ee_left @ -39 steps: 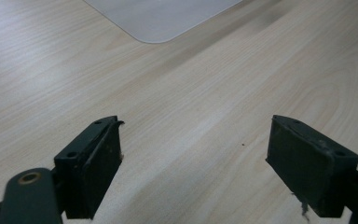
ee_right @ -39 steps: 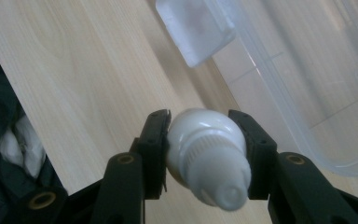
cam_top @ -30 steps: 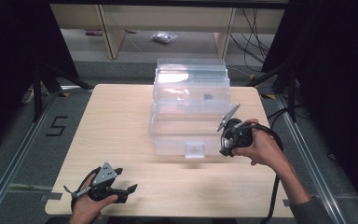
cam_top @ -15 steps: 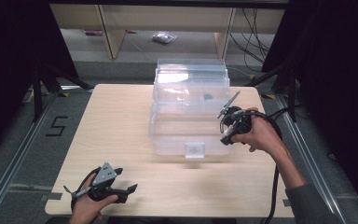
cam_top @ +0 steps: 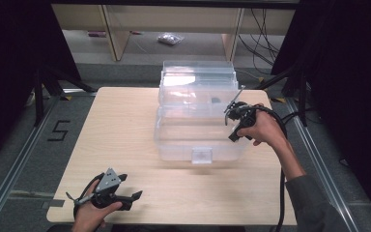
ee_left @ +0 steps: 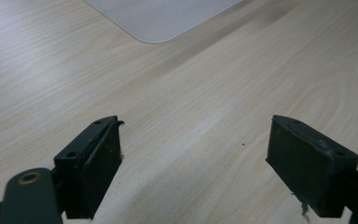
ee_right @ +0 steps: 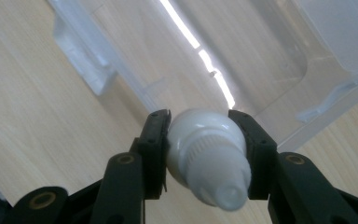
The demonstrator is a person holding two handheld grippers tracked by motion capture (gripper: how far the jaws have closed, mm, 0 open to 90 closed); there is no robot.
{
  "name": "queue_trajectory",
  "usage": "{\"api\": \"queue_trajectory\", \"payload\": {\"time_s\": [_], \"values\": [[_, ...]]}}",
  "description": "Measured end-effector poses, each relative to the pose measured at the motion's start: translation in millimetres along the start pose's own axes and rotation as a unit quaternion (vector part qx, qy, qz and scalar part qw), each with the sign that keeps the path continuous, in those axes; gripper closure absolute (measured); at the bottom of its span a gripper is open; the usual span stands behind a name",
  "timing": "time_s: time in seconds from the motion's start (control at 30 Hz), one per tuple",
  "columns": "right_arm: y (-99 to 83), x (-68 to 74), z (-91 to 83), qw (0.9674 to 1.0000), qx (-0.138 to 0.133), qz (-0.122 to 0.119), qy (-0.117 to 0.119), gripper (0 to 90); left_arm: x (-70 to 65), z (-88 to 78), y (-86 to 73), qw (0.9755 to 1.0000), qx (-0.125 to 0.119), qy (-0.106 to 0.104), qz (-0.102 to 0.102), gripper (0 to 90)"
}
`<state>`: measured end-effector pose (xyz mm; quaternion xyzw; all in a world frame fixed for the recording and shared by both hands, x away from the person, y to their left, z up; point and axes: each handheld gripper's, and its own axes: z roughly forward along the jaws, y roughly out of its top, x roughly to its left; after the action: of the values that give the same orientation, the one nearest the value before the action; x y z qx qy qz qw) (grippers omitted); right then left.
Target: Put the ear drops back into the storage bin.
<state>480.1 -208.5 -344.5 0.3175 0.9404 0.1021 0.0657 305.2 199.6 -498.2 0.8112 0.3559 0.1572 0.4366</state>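
- Two jaws of the right gripper (ee_right: 199, 154) clamp a white bottle (ee_right: 207, 156), nozzle toward the camera.
- It hangs over the clear bin (cam_top: 200, 123) at its right edge.
- The left gripper (ee_left: 193, 163) has its jaws apart with nothing between them, low over the table (cam_top: 125, 130), near its front left corner.

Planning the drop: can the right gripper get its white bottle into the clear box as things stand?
Probably yes. The right gripper, shut on the white bottle, is at the clear box, whose lid stands open at the back, so nothing seems to bar the opening.
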Motion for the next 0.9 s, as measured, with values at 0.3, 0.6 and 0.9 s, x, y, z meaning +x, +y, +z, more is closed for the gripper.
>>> {"api": "queue_trajectory", "payload": {"time_s": [0.3, 0.6, 0.9], "values": [[5.8, -14.8, 17.2, 0.9995, 0.018, 0.025, 0.0, 60.1, 0.0, 0.0, 0.0, 1.0, 0.0, -0.001, -0.001, 17.0], [12.5, -23.5, 37.8, 0.9987, 0.041, 0.03, -0.006, 60.1, -0.2, 0.6, -0.4, 1.0, -0.005, -0.003, -0.005, 17.0], [16.9, -28.2, 47.2, 0.9973, 0.059, 0.045, -0.004, 60.1, -0.3, 0.5, -0.4, 1.0, -0.007, 0.0, -0.004, 17.0]]}}
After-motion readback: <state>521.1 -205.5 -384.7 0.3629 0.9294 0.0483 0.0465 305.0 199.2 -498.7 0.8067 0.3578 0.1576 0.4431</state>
